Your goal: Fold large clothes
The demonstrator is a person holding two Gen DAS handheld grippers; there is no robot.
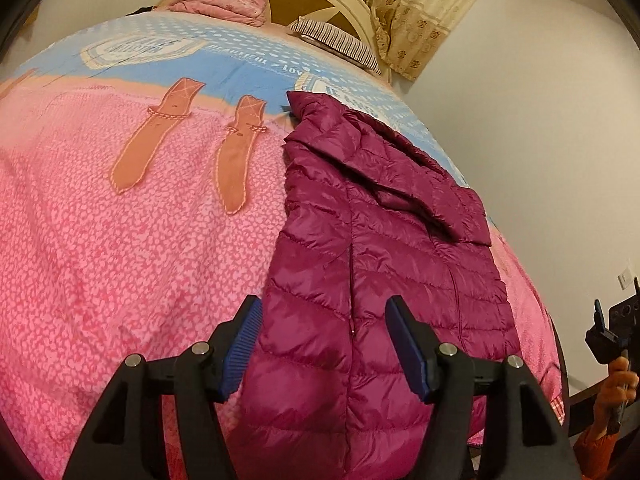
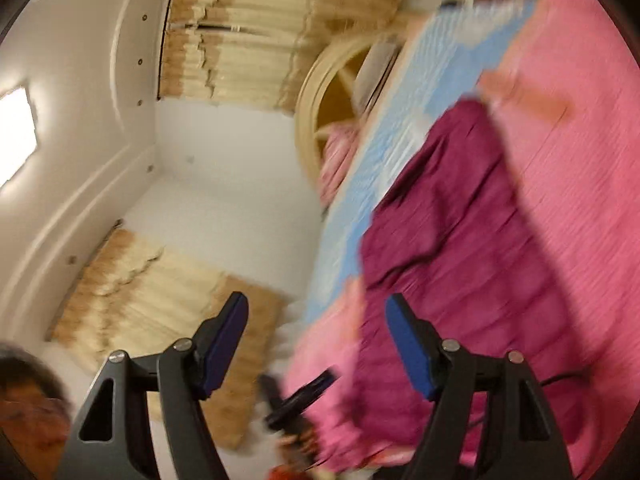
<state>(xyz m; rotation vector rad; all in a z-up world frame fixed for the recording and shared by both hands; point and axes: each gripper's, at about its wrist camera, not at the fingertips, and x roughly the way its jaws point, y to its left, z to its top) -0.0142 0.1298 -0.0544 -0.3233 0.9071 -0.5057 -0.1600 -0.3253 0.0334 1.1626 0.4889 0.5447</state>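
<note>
Since the slick quilted jacket [image 1: 360, 260] lies along the bed's [image 1: 140, 260] right edge, hem at the near corner, it could slide off. The left gripper [image 1: 322, 344] hovers spread over the hem; the right gripper [image 2: 318, 344], fingers apart, swings blurred and empty.

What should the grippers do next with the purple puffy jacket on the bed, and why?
Probably lower the left hand-held gripper onto the near hem of the jacket and pinch it. Its jaws stand open just above the hem, gripping nothing. The jacket already lies narrowed on the pink bedspread, one sleeve across its top. The right hand-held gripper is open too, its view blurred.
</note>
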